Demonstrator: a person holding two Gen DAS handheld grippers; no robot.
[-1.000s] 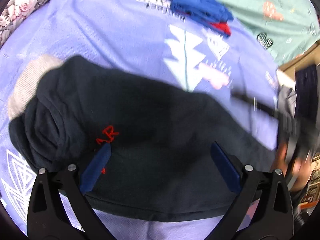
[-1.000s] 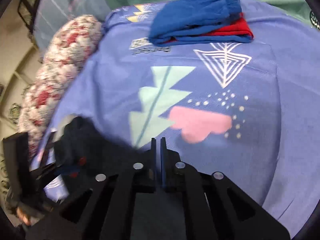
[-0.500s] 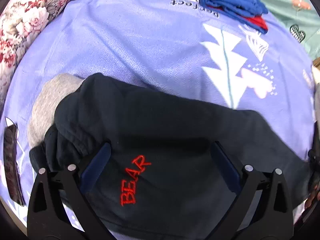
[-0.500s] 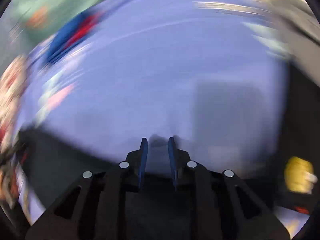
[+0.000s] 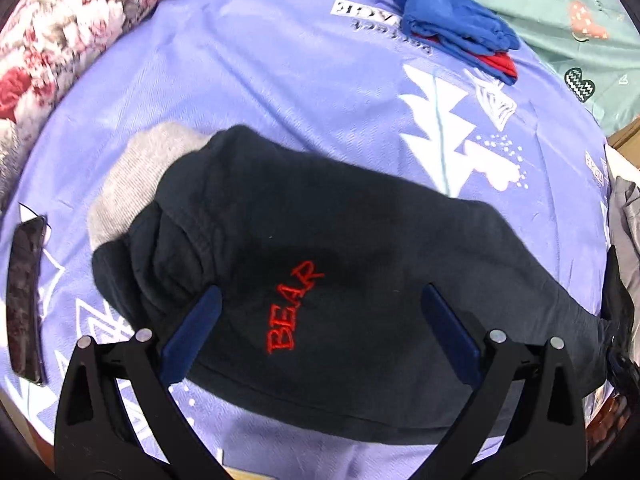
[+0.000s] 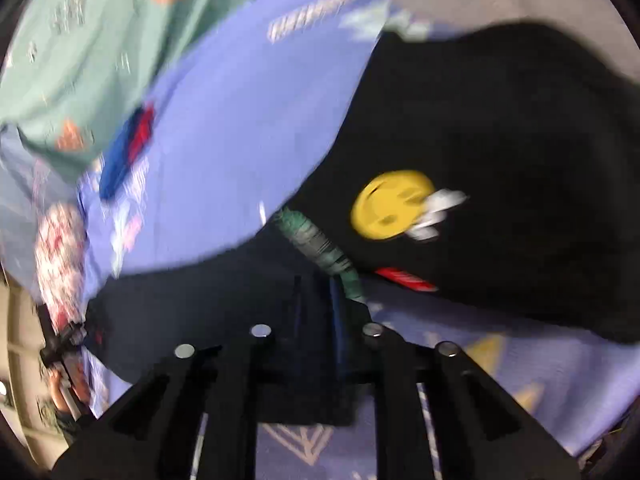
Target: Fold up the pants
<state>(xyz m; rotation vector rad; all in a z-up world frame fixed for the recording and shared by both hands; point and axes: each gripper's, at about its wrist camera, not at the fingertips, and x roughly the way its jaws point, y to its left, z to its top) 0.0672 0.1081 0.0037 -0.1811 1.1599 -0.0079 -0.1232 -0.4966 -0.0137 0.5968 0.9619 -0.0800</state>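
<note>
Bedding fills nearly everything: a lilac printed sheet [image 5: 280, 80] covers the working surface, with a green sheet [image 5: 560, 12] beyond it and a floral quilt [image 5: 68, 28] rolled along the far left edge. On the lilac sheet lie the dark pants [image 5: 340, 248], already doubled over, the red word BEAR uppermost and a grey lining showing at their left end. The left gripper [image 5: 316, 336] hangs above them with its jaws spread wide and nothing between the pads. The right gripper [image 6: 316, 312] shows in a blurred view; its jaws have just been opening and stand partly apart over dark cloth, and I cannot tell whether the pads touch it. Chief risk, as I judge it, is the bunched left end: if a fold is made over that lump, the bundle will come out thick and crooked. A second risk lies at the right, where a black garment with a yellow smiley [image 6: 390, 204] and a green cord [image 6: 320, 244] sit close; a hasty pinch there could catch the wrong cloth. Open room lies toward the far side, up to the folded blue and red clothes [image 5: 456, 28]. A dark flat object [image 5: 24, 300] near the left edge narrows that side.
</note>
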